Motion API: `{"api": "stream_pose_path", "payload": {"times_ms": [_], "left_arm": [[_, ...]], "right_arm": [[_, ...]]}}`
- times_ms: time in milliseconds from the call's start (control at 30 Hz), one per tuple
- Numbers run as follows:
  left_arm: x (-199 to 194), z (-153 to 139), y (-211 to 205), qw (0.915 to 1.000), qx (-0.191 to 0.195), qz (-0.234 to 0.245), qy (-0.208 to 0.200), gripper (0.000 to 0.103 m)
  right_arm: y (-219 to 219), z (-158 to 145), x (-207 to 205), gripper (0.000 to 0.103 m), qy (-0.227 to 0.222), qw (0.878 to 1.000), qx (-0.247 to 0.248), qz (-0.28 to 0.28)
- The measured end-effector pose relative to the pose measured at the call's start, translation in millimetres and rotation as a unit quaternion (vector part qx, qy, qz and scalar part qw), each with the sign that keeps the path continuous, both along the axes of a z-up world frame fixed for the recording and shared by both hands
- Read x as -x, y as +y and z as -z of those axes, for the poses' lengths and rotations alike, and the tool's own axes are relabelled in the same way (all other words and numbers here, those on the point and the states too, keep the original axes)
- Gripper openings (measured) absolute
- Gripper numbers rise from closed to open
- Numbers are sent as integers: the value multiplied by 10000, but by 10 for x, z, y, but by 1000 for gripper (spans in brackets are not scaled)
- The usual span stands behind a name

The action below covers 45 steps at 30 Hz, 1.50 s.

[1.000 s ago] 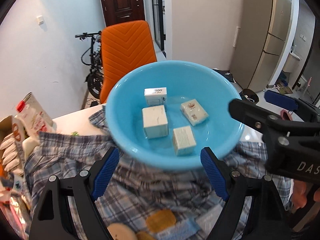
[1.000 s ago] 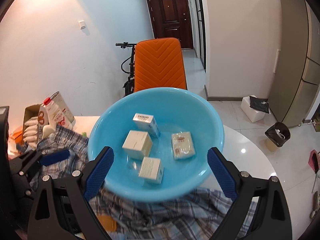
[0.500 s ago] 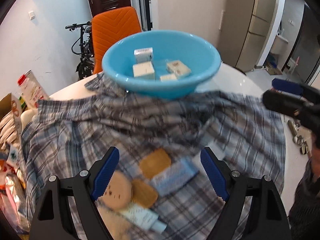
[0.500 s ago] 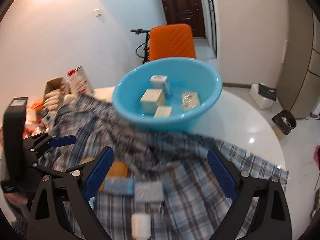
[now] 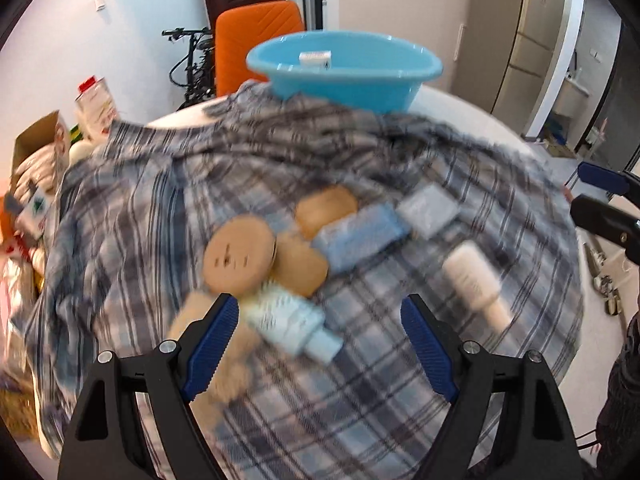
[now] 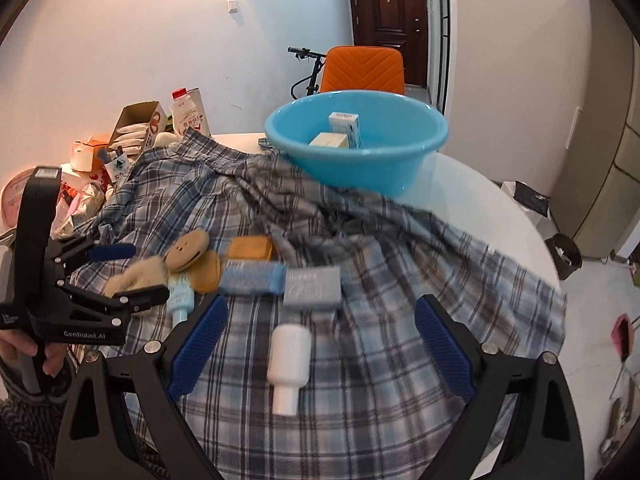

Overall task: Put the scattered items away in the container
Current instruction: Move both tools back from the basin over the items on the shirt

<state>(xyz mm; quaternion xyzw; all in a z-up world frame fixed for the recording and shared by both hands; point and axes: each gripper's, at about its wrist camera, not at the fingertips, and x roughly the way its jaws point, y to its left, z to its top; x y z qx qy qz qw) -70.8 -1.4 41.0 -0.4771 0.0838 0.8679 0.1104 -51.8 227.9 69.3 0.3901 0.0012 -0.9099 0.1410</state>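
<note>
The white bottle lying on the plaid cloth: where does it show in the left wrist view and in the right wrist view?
Left wrist: the white bottle lies right of centre, cap pointing lower right, above the right finger of the hand-held gripper.
Right wrist: it lies low at centre, cap toward the camera, just below the grey box.
Shared landmark: the blue basin at the far end of the plaid cloth.

Black left gripper (image 6: 120,276), blue pads, "GenRobot.AI" mark, silver screws, prob. grey sleeve.

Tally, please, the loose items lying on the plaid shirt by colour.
Tan pieces: 4
Blue packet plus pale blue tube: 2
Grey packet: 1
White bottle: 1
Total: 8
</note>
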Motion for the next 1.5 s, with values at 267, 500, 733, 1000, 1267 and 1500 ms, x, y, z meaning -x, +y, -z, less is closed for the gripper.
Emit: {"api": "stream_pose_path", "payload": {"times_ms": [267,500,733,1000,1267,1500], "left_arm": [[-487,287,-171,9990,-226,-373,73,86],[-796,455,-239,9927,370,-1028,514,86],[-827,569,-117,9962,388,-614,470,86],[-682,624,-73,9951,414,-722,533,86],[-652,484,-393,9879,637,-1187,762,86],[-590,430,-708,9839,531,-1540,735,86]], "right_arm": [[-246,510,-332,94,203,9974,-485,500],[-333,778,-529,94,409,9969,-175,645],[-311,893,-428,94,186,9978,95,630],[-269,879,-457,94,306,9977,33,601],[-203,916,-419,94,190,9977,306,574],[-322,987,-380,94,-8,9991,253,347]]}}
